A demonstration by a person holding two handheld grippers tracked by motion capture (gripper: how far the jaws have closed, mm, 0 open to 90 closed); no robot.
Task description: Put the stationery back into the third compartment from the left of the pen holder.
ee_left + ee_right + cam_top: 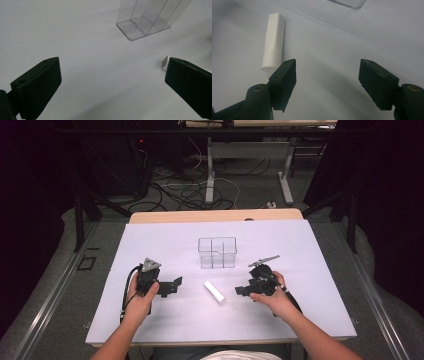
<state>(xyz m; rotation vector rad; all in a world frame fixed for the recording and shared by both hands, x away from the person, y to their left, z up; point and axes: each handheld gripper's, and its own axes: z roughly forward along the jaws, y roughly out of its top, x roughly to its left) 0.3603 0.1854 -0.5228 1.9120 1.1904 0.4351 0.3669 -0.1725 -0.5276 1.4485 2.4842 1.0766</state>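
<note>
The white tube (214,292) is located mid-surface, just beside the right gripper (240,291), whose jaws are parted and hold nothing.

Plenty of room around the right gripper (239,291)

Bare table (150,330) between its spread jaws; white tube (214,291) lies just off its tips, clear divided box (217,252) stands farther beyond.

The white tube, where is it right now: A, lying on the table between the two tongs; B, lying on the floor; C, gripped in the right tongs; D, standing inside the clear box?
A: the white tube lies flat on the table, in front of the clear box, with the left tongs and the right tongs on either side, neither touching it.
</note>
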